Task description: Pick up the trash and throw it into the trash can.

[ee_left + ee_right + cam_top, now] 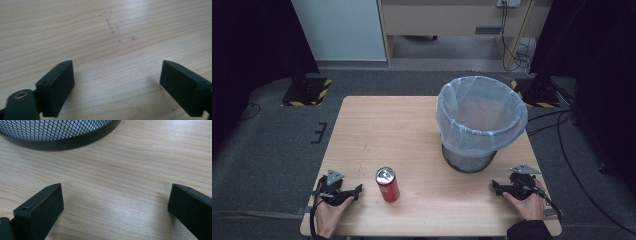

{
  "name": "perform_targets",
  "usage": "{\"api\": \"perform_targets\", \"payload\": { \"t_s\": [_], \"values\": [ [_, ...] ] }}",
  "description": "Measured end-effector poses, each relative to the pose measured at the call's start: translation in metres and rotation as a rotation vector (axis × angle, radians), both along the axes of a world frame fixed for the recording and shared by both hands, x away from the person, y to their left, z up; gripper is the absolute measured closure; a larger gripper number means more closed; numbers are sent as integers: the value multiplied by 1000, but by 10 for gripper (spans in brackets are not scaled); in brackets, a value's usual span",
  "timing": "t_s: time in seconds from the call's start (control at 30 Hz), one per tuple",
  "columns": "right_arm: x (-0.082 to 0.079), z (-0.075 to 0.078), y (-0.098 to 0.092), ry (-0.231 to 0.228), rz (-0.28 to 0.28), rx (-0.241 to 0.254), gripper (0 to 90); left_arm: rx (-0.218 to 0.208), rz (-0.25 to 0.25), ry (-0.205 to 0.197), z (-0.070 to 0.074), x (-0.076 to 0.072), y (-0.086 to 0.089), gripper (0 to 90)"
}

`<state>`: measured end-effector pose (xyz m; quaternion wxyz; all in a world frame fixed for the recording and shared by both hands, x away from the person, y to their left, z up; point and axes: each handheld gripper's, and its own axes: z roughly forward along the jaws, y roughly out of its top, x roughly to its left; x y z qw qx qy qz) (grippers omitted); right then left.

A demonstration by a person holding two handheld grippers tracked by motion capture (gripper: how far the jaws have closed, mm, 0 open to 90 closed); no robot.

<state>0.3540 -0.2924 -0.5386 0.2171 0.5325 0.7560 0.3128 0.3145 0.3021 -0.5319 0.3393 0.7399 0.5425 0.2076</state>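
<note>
Standing upright, the red can (387,184) is just beside the gaping left tool (354,191).

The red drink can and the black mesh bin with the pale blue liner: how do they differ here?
The red drink can is small, narrow and closed on top with a silver lid; the black mesh bin is far wider and open-mouthed. The can sits near the left gripper, the bin towards the right gripper. The can's wall is solid, the bin's mesh. Both stand upright on the wooden table, untouched.

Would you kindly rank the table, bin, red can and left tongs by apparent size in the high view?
1. Table
2. Bin
3. Left tongs and red can: too alike to rank.
</note>
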Motion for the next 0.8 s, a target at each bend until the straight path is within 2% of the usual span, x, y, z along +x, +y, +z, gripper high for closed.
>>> {"api": "perform_targets", "payload": {
  "t_s": [0.03, 0.07, 0.1, 0.13, 0.2, 0.23, 0.27, 0.33, 0.5, 0.63, 0.73, 0.8],
  "values": [
    [0, 0, 0, 0, 0, 0, 5, -12, 5, -12, 3, -2, 1, 153],
    [0, 0, -1, -1, 5, 5, 7, -15, 0, -40, 8, -6, 1, 152],
    [0, 0, -1, 0, 4, 6, 7, -15, 0, -40, 8, -6, 1, 152],
    [0, 0, -2, -2, 11, 2, 7, -17, -4, -84, 16, -11, 1, 152],
    [-1, 0, -2, -1, 11, 4, 7, -20, -5, -139, 24, -15, 1, 148],
    [-1, 0, -3, -2, 14, 2, 7, -28, -7, -161, 28, -17, 0, 151],
    [-1, 0, -3, 3, 12, 4, 7, -28, -7, -161, 28, -17, 0, 156],
    [-1, 0, -3, 2, 12, 4, 7, -52, -14, -209, 35, -22, -1, 156],
    [0, 0, -4, -1, 17, 0, 7, -64, -25, -238, 40, -26, -4, 176],
    [0, 0, -4, -1, 18, -1, 6, -97, -40, -283, 49, -32, -8, 178],
    [0, 0, -4, -1, 19, -1, 6, -131, -56, -335, 58, -38, -14, 179],
    [0, 0, -4, -1, 19, -1, 6, -140, -61, -348, 61, -40, -16, 180]
  ]
}}
